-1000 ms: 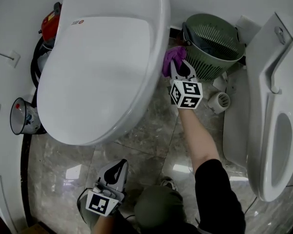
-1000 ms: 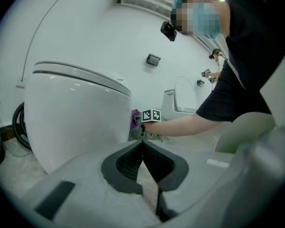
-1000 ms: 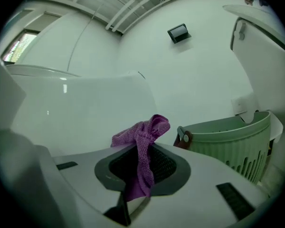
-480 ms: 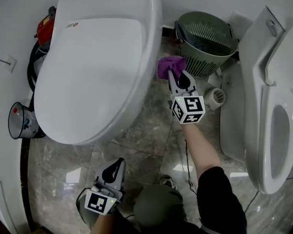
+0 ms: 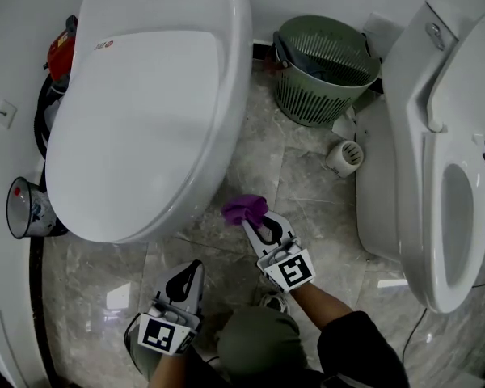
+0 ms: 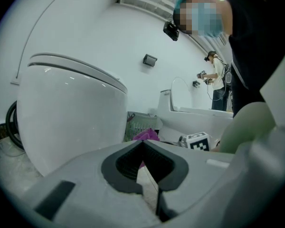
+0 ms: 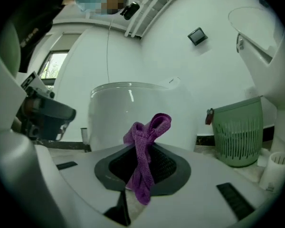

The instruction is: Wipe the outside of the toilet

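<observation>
A white toilet [image 5: 153,103] with its lid shut fills the upper left of the head view; its bowl wall shows as toilet [image 7: 133,115] and toilet [image 6: 66,113] in the two gripper views. My right gripper [image 5: 257,226] is shut on a purple cloth [image 5: 244,209], held just off the toilet's lower right side above the floor; the purple cloth [image 7: 145,156] hangs between the jaws. My left gripper [image 5: 190,277] is shut and holds nothing, low near the person's body. The cloth [image 6: 146,135] shows beyond its jaws.
A green slatted waste basket [image 5: 319,71] stands right of the toilet by the wall. A second white toilet [image 5: 436,160] stands at the right, a paper roll [image 5: 343,157] beside it. A red-topped object [image 5: 58,51] and a clear cup [image 5: 28,210] sit left. Marble tile floor [image 5: 307,208].
My right gripper has pulled the purple cloth back along the toilet's right side, from near the green basket down to the front of the bowl. The left gripper has stayed put.
</observation>
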`<state>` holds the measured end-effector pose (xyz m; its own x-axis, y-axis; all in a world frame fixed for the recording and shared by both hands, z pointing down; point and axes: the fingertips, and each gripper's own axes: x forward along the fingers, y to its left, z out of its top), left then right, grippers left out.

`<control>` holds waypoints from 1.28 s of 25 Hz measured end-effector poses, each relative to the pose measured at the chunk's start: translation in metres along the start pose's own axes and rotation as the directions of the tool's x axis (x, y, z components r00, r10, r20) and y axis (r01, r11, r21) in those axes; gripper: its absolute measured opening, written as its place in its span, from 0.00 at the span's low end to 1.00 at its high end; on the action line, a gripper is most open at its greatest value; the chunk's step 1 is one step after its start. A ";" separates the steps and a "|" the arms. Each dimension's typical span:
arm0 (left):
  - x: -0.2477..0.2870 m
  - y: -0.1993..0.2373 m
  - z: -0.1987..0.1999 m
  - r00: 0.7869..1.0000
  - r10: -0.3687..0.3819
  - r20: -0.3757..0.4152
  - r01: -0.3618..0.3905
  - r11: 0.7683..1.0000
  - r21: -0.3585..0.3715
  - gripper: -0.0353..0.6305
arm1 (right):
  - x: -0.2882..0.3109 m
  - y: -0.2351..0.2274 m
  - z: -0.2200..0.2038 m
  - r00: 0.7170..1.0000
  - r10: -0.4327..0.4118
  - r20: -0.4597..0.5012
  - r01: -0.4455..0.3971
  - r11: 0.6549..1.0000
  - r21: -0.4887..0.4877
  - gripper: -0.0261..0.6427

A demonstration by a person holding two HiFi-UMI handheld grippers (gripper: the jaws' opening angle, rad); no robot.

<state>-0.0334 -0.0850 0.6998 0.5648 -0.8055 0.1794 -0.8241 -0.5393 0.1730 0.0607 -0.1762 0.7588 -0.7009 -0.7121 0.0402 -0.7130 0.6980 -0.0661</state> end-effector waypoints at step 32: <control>0.015 -0.006 -0.016 1.000 -0.002 -0.029 0.002 1.000 -0.001 0.06 | 0.110 -0.137 -0.045 0.965 -0.242 -0.102 0.247 0.968 0.044 0.14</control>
<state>-0.0192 -0.0904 0.7171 0.5675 -0.7969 0.2071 -0.8229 -0.5408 0.1742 0.0804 -0.3467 0.8175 -0.5059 -0.8482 0.1569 -0.8626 0.4964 -0.0980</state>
